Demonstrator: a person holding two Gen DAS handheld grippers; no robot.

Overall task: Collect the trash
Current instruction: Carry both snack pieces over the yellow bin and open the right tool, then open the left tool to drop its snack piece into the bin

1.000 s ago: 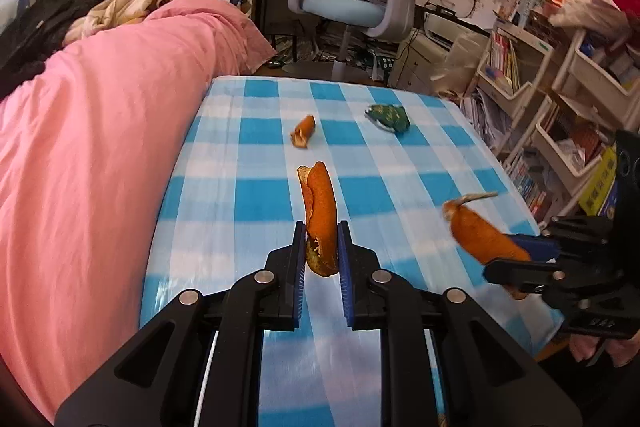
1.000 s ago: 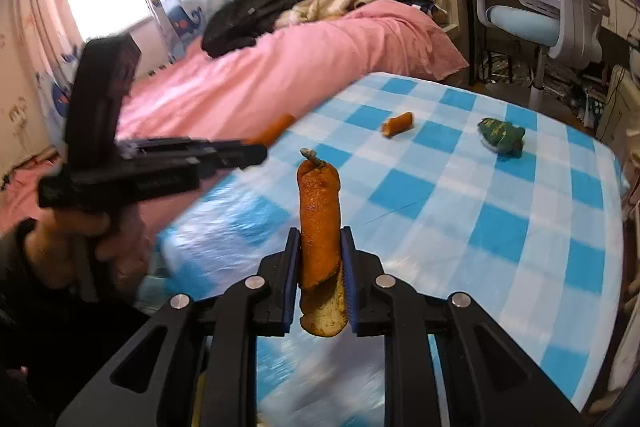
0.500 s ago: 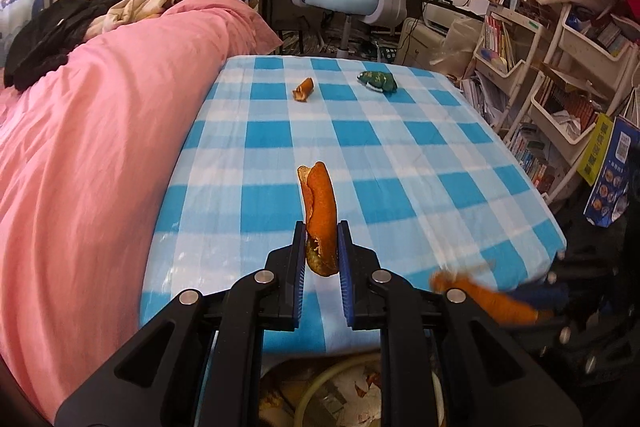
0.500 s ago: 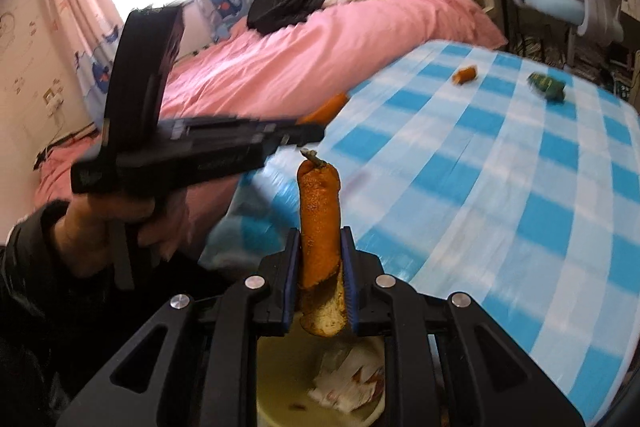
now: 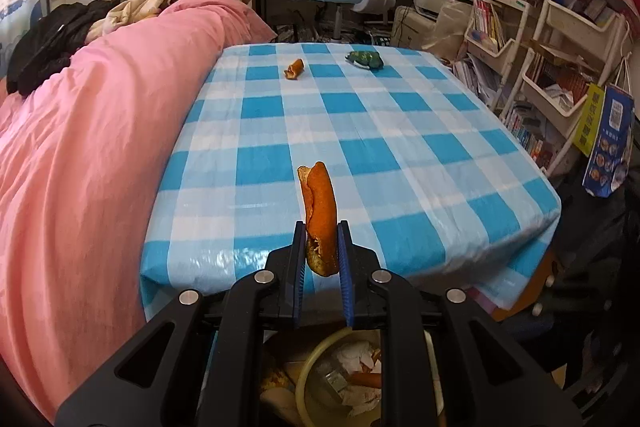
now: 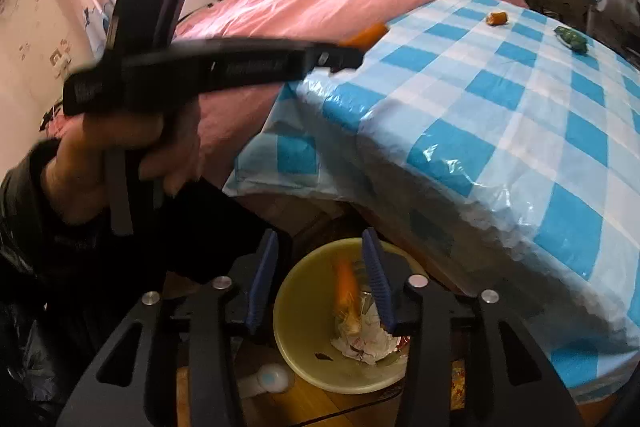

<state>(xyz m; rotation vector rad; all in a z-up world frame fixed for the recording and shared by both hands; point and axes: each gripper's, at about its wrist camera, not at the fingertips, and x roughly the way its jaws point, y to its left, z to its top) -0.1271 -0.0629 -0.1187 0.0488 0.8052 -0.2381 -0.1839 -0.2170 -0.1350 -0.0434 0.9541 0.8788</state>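
An orange peel strip (image 5: 320, 215) is pinched upright in the left hand-held gripper (image 5: 320, 259), over the near edge of the checked bench (image 5: 360, 131). The right hand-held gripper (image 6: 320, 291) has just been opening; a blurred peel (image 6: 346, 295) is seen between its parted pads, untouched, above the yellow trash bin (image 6: 296, 311).

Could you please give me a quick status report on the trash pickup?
Right gripper jaws just opened; its orange peel dropping into the bin. Left gripper clamps another peel. Small peel and green wrapper on table. Nothing obstructing.
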